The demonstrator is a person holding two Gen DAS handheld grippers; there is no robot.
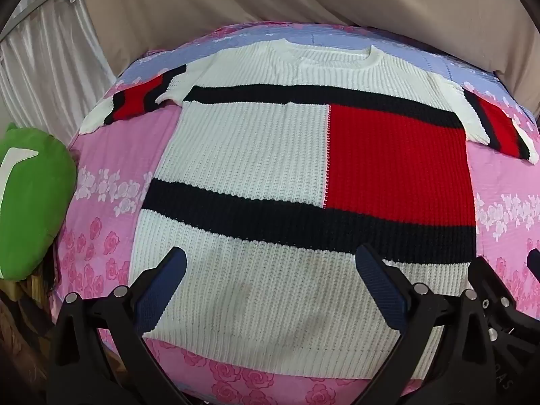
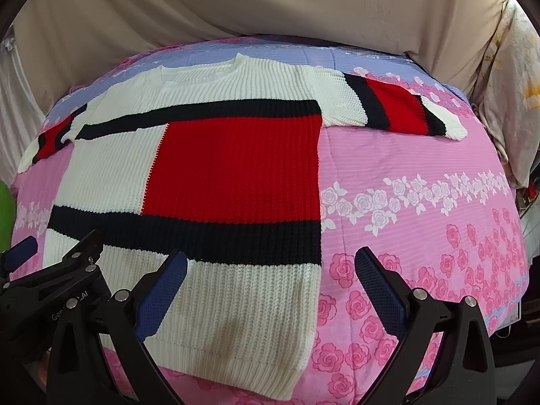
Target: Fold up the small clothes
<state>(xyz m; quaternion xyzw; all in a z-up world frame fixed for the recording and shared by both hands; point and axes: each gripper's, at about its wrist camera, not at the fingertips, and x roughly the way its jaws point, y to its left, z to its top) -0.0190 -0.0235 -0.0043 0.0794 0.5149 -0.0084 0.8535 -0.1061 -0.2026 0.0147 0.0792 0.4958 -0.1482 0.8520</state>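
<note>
While both pairs of jaws stand wide apart and hold nothing, the sweater (image 1: 256,168) lies flat and face up on the bed (image 2: 422,229), collar toward the far edge, sleeves spread to either side, hem toward the near edge. The left gripper (image 1: 270,283) hovers over the hem's middle. The right gripper (image 2: 270,283) straddles the sweater's right side edge near the hem's corner.

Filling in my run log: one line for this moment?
sweater flat, unfolded | left claw open, empty | right claw open, empty | bedspread beneath
</note>
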